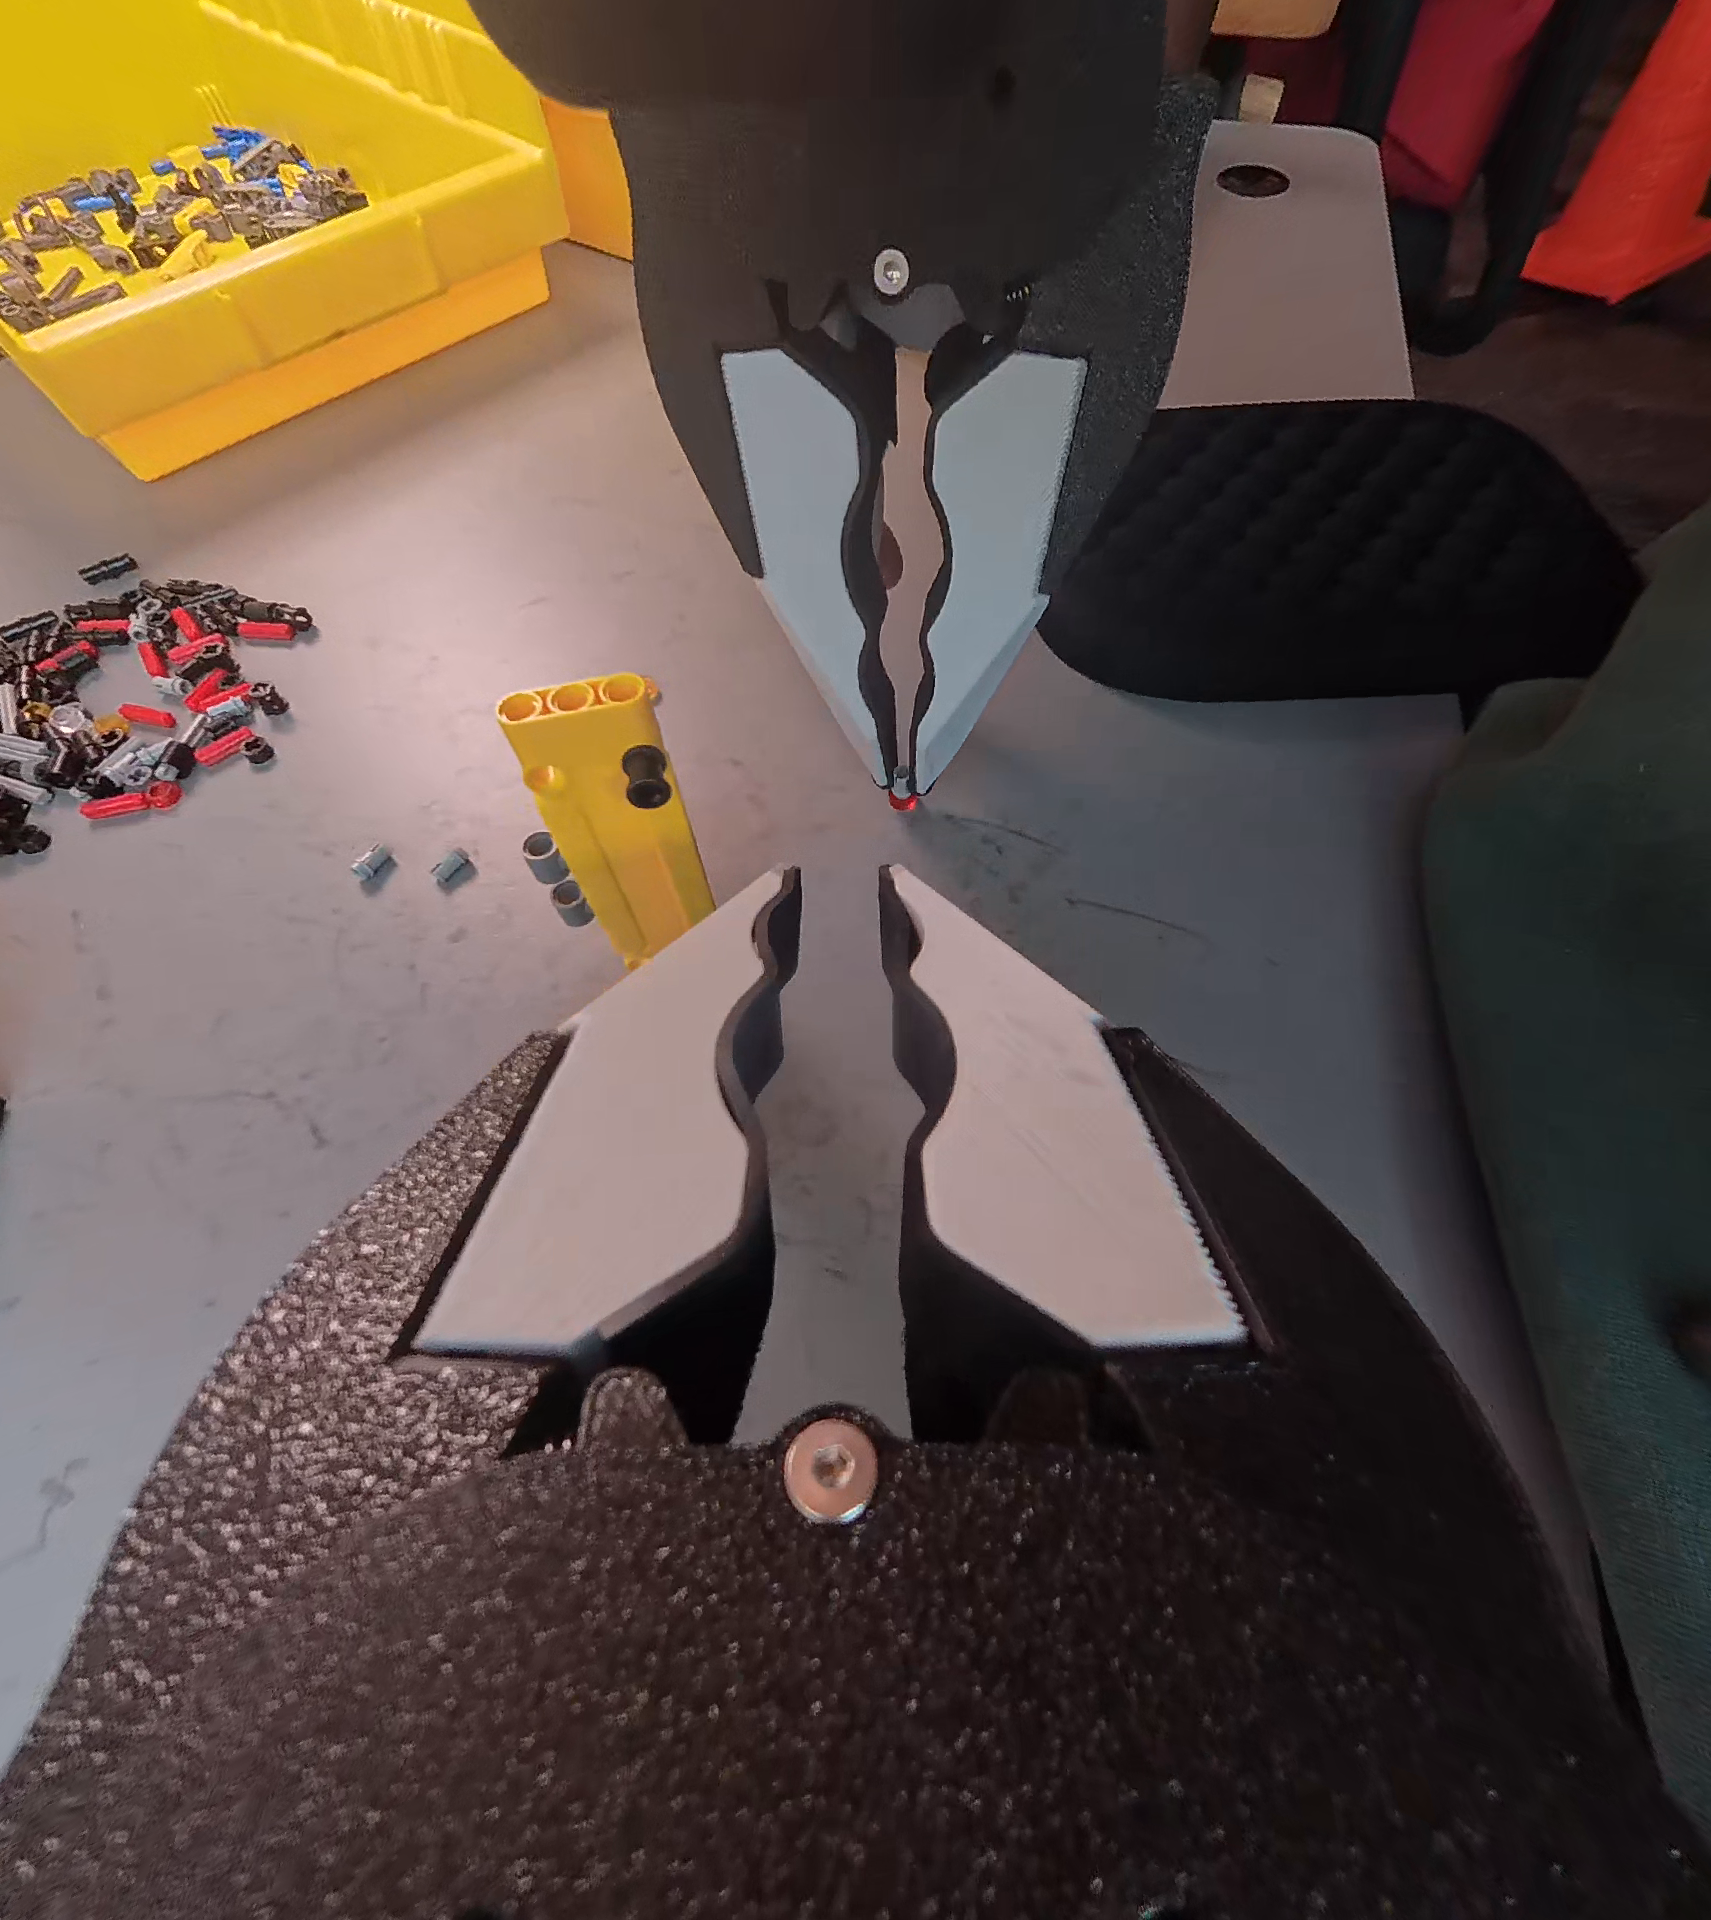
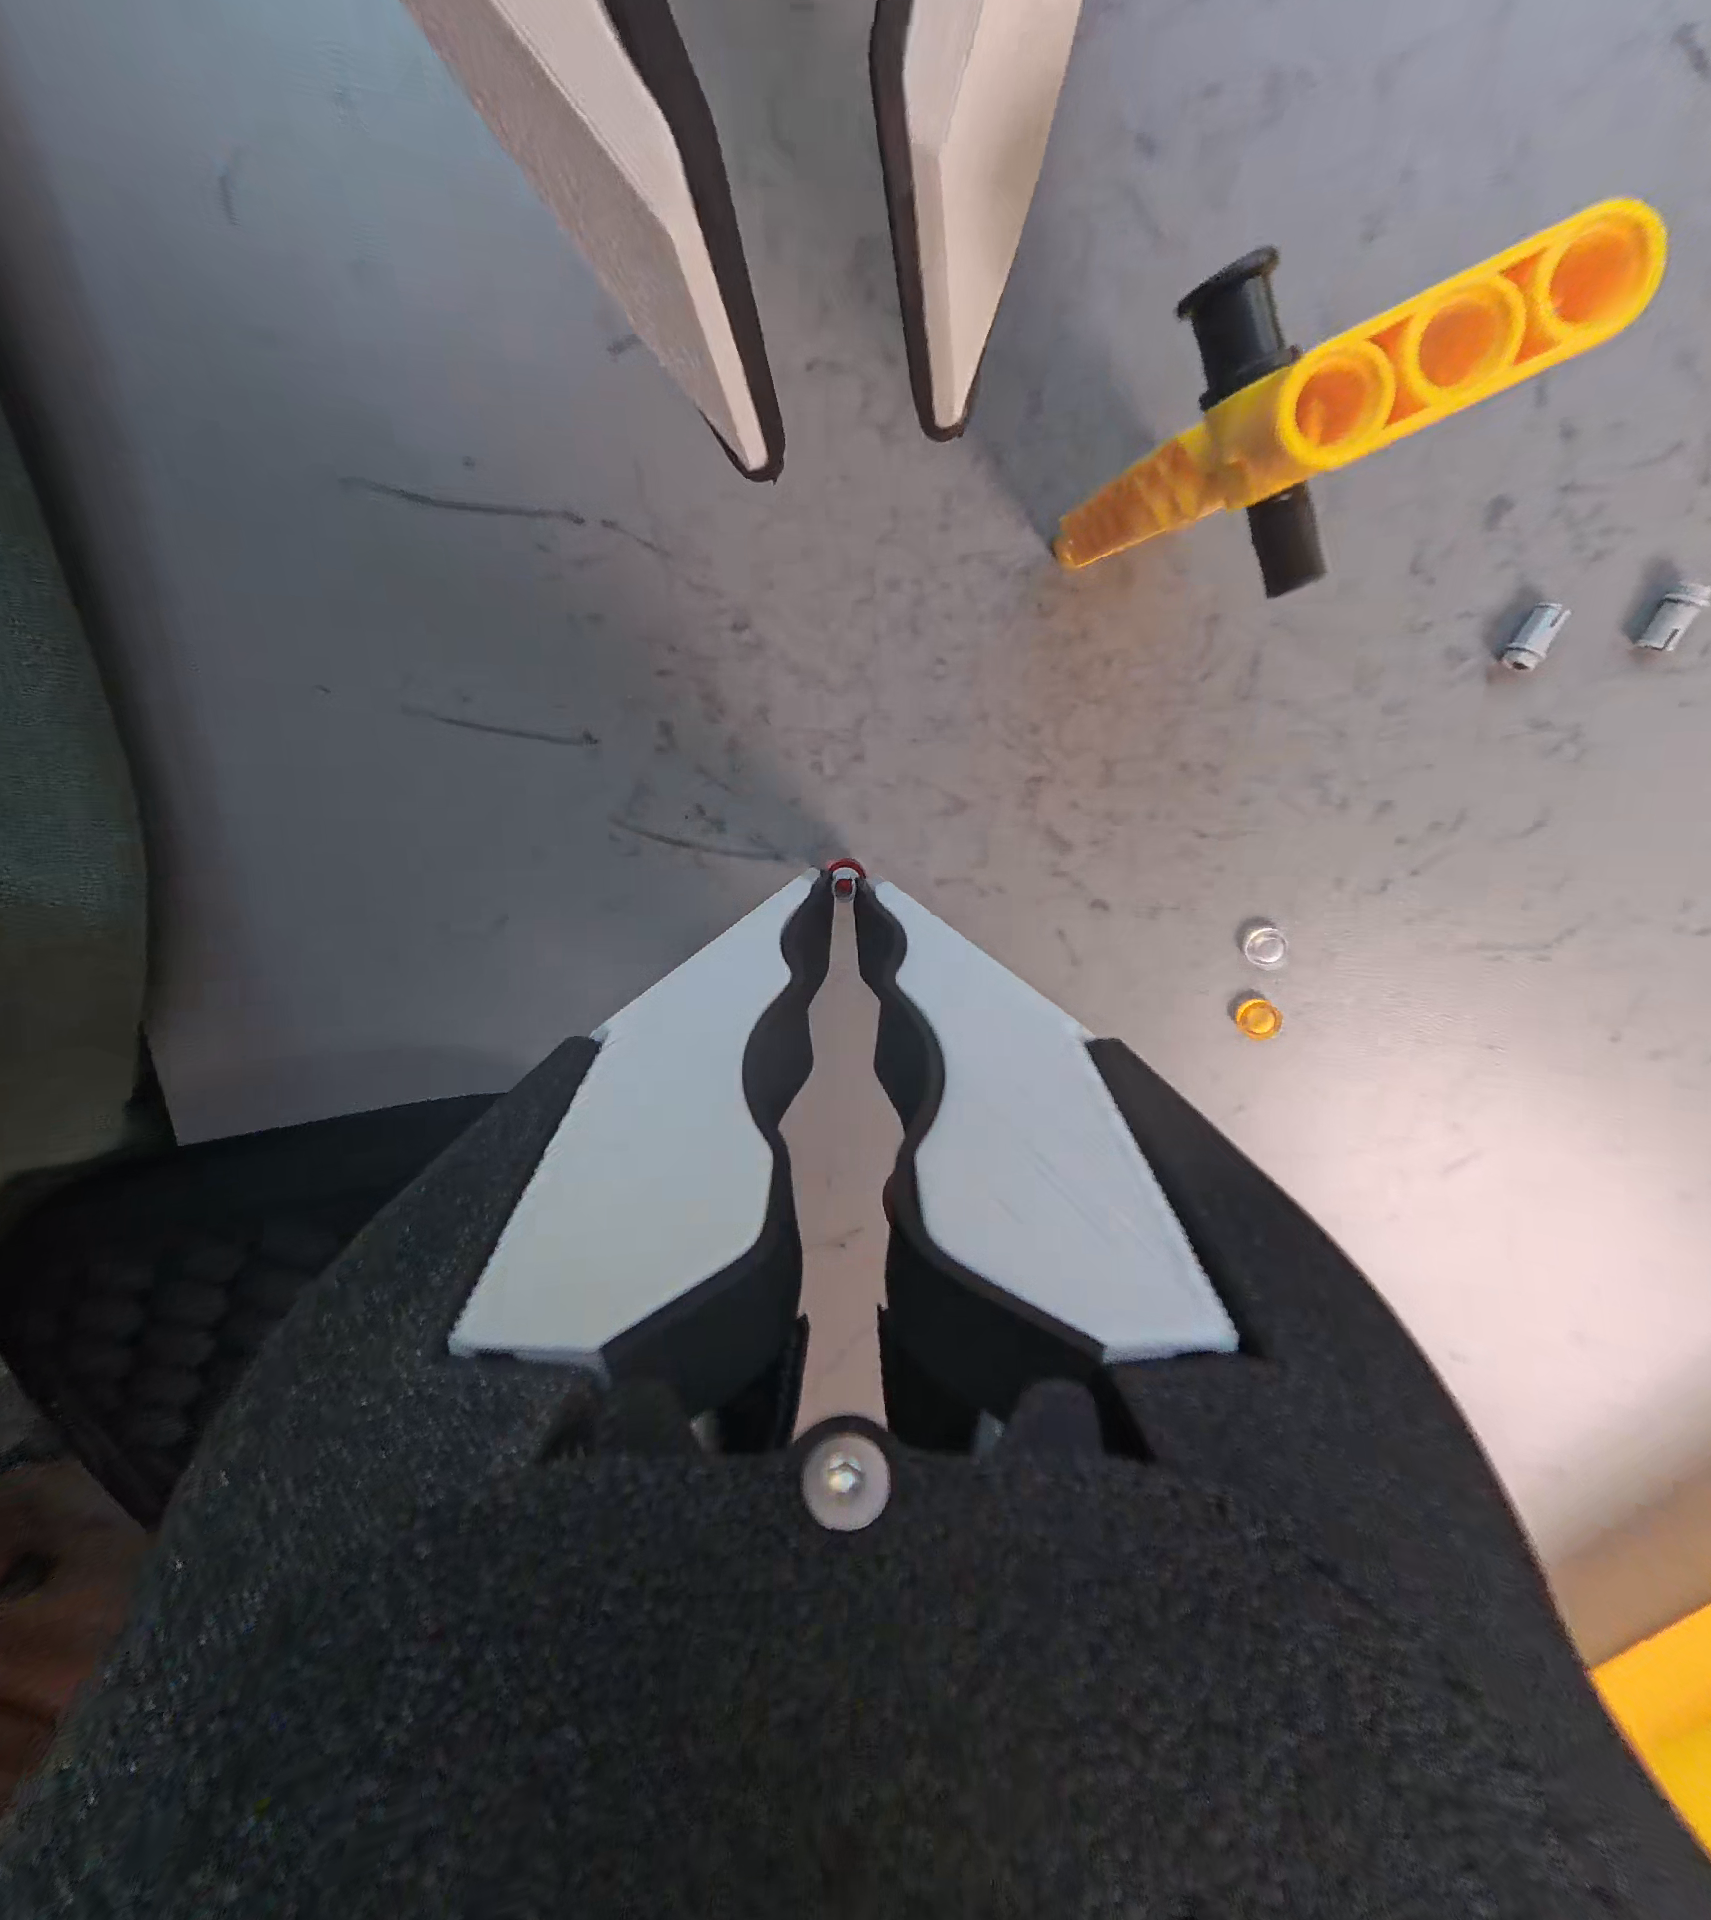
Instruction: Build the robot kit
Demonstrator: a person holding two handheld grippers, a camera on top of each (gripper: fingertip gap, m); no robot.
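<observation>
Two matching handheld grippers. The left gripper (image 1: 838,878) has a wide black body with a rough, pebbled surface and a single silver hex-socket screw (image 1: 829,1475) set at its centre. Two pale grey, wedge-shaped fingers (image 1: 622,1143) taper to points, their inner faces lined with wavy black pads. The right gripper (image 2: 844,883) has the same build: grainy black shell, one silver screw (image 2: 844,1475), light grey fingers (image 2: 1038,1174) edged in scalloped black.

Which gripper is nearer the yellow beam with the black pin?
Left. The left gripper hovers open right beside the yellow beam; the right gripper, pinching a small red piece, sits farther away.
</observation>
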